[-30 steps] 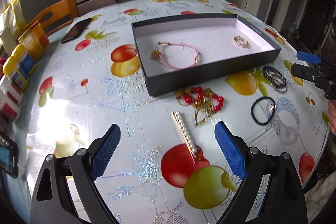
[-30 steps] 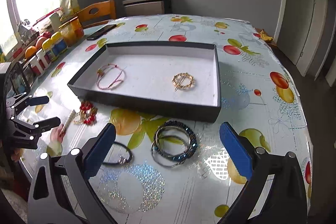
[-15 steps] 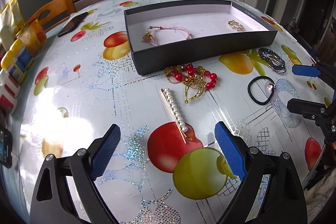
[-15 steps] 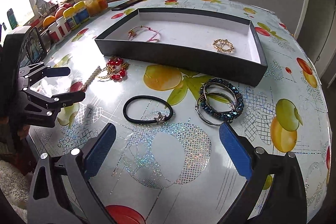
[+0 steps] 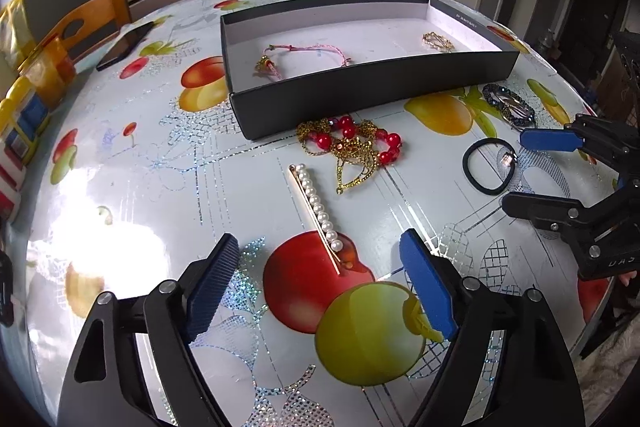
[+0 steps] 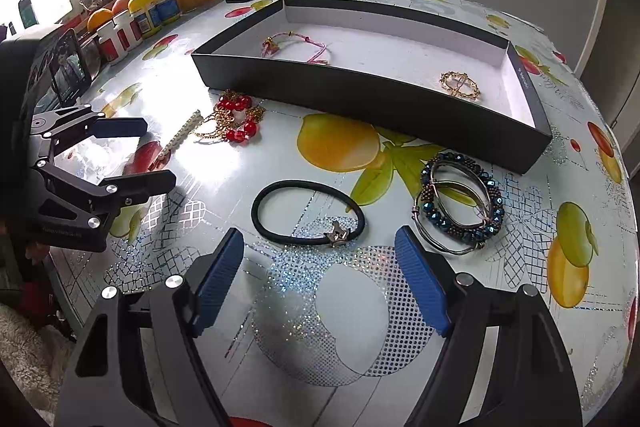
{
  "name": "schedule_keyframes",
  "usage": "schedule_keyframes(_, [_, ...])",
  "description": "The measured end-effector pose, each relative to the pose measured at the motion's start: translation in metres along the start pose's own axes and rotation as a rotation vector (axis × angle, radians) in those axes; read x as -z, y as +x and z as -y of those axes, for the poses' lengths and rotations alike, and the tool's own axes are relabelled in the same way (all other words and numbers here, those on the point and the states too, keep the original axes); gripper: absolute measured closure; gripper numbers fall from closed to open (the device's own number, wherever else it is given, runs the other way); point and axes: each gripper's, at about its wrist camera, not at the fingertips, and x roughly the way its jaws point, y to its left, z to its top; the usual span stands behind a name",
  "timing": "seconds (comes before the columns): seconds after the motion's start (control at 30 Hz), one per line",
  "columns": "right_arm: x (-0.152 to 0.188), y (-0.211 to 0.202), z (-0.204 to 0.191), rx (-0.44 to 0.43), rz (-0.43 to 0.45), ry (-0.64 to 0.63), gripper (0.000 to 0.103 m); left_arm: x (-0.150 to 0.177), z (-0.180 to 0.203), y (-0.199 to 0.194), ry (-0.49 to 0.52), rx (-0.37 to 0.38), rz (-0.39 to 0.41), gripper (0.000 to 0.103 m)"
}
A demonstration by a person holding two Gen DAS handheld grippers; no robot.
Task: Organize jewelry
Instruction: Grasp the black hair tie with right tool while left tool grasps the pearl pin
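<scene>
My left gripper hovers low over the table with its jaws closing. The near end of a pearl hairpin lies between its fingertips, untouched by the pads. A red-bead and gold chain necklace lies beyond it. My right gripper is also closing, its pads bare, just behind a black hair tie. Blue beaded bangles lie to its right. The black tray holds a pink cord bracelet and a gold brooch.
Jars and bottles line the table's left edge, with a dark phone and a wooden chair behind. The table rim curves close on the right. Each gripper shows in the other's view, left gripper, right gripper.
Both grippers have come lower and nearer the table. The right one has moved in over the hair tie. Both pairs of jaws stand narrower than before.
</scene>
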Motion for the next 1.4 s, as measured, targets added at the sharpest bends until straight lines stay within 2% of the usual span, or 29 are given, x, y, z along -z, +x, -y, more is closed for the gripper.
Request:
schedule_keyframes(0.03, [-0.001,0.001,-0.001,0.006,0.0,-0.009,0.027,-0.001,0.0,0.0,-0.001,0.0,0.002,0.025])
schedule_keyframes(0.13, [-0.002,0.002,-0.005,0.027,0.011,-0.035,0.041,-0.003,-0.003,-0.001,-0.005,-0.004,0.005,0.04])
schedule_keyframes(0.2, [-0.002,0.001,-0.007,0.022,0.017,-0.044,0.054,-0.004,-0.006,-0.001,-0.011,-0.007,0.007,0.046])
schedule_keyframes(0.23, [-0.001,0.001,-0.007,0.016,0.021,-0.049,0.057,-0.005,-0.008,-0.001,-0.014,-0.009,0.008,0.05])
schedule_keyframes(0.4, [0.001,-0.002,-0.007,-0.002,0.029,-0.061,0.089,-0.009,-0.012,0.001,-0.021,-0.011,0.011,0.061])
schedule_keyframes(0.57, [0.0,-0.002,-0.006,-0.008,0.026,-0.05,0.099,-0.014,-0.011,0.004,-0.011,-0.006,0.008,0.073])
schedule_keyframes(0.6, [0.0,-0.001,-0.005,-0.01,0.026,-0.046,0.103,-0.015,-0.011,0.005,-0.006,-0.005,0.009,0.079])
schedule_keyframes(0.7, [-0.001,-0.001,-0.003,-0.023,0.023,-0.032,0.103,-0.017,-0.01,0.006,0.005,-0.005,0.008,0.094])
schedule_keyframes(0.83, [-0.002,-0.002,-0.003,-0.035,0.013,-0.038,0.102,-0.017,-0.011,0.006,0.001,0.003,0.006,0.095])
schedule_keyframes(0.93, [-0.003,-0.003,0.0,-0.031,0.009,-0.022,0.096,-0.017,-0.011,0.006,0.002,0.003,0.006,0.095])
schedule_keyframes(1.0, [-0.005,-0.003,0.002,-0.036,0.013,0.001,0.078,-0.017,-0.011,0.006,0.002,0.005,0.007,0.095])
schedule_keyframes(1.07, [-0.008,-0.004,0.004,-0.041,0.025,0.02,0.068,-0.017,-0.011,0.006,-0.001,0.008,0.009,0.095])
schedule_keyframes(1.2, [-0.015,-0.002,0.003,-0.016,0.049,0.036,0.068,-0.017,-0.011,0.006,-0.002,0.007,0.012,0.095])
schedule_keyframes(1.4, [-0.017,0.009,0.001,0.004,0.015,0.036,0.068,-0.018,-0.01,0.006,0.0,0.008,0.012,0.095])
